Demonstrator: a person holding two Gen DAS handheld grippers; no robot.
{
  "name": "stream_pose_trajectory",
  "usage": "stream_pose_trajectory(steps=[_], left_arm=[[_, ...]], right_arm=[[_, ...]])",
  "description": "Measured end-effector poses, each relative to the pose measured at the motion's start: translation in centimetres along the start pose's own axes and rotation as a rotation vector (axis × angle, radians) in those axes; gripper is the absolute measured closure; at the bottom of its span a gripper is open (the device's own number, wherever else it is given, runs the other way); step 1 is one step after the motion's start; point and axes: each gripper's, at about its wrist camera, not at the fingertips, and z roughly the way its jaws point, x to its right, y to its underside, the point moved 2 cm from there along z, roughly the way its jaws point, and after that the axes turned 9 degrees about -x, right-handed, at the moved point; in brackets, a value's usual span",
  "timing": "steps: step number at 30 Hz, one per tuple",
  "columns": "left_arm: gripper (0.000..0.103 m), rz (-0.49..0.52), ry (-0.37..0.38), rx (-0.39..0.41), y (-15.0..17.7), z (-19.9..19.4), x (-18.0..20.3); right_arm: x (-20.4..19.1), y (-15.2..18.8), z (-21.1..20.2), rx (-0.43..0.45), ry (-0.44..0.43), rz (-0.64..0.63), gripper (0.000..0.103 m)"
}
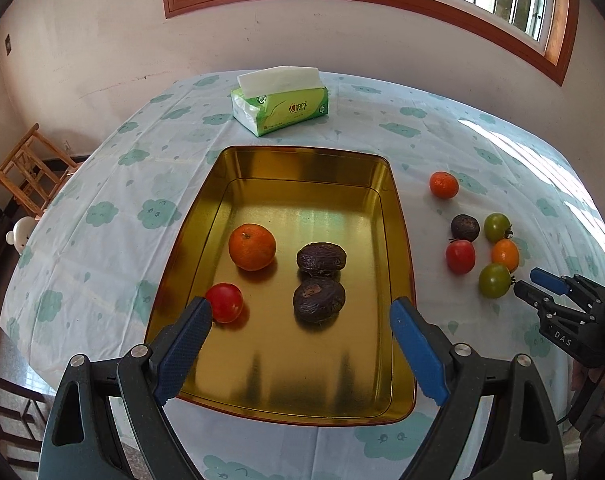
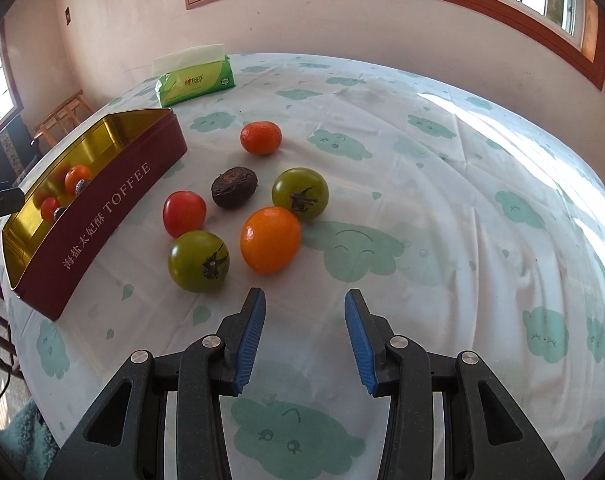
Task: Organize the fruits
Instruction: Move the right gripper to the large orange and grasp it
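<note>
Shiny gold tin with a round orange, two wrinkly dark fruits, my left tongs tipped down wide apart above it, my right tongs empty, partly apart, near a smooth green tomato

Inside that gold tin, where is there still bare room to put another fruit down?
The tin's near half, towards the left tongs, is bare, and so is the far strip near the tissue pack. The middle is crowded: an orange, a red tomato and two dark wrinkled fruits.
</note>
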Motion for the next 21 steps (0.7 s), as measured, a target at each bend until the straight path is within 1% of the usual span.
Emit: stream_pose_trajectory(steps=[12,17,21], left_arm=[[0.015,0.032,0.017,-0.011,0.0,0.3,1.5],[0.015,0.052,0.028,-0.012,-0.2,0.4,2.5],[0.015,0.071,0.038,-0.015,-0.3,0.6,3.5]], right_arm=[[-1.5,-2.1,1.8,0.02,-0.014,-0.012,0.06],[-1.5,-3.0,1.9,0.042,-0.025,0.012,0.06],[-1.4,-2.8,2.0,0.042,-0.034,0.018,0.065]])
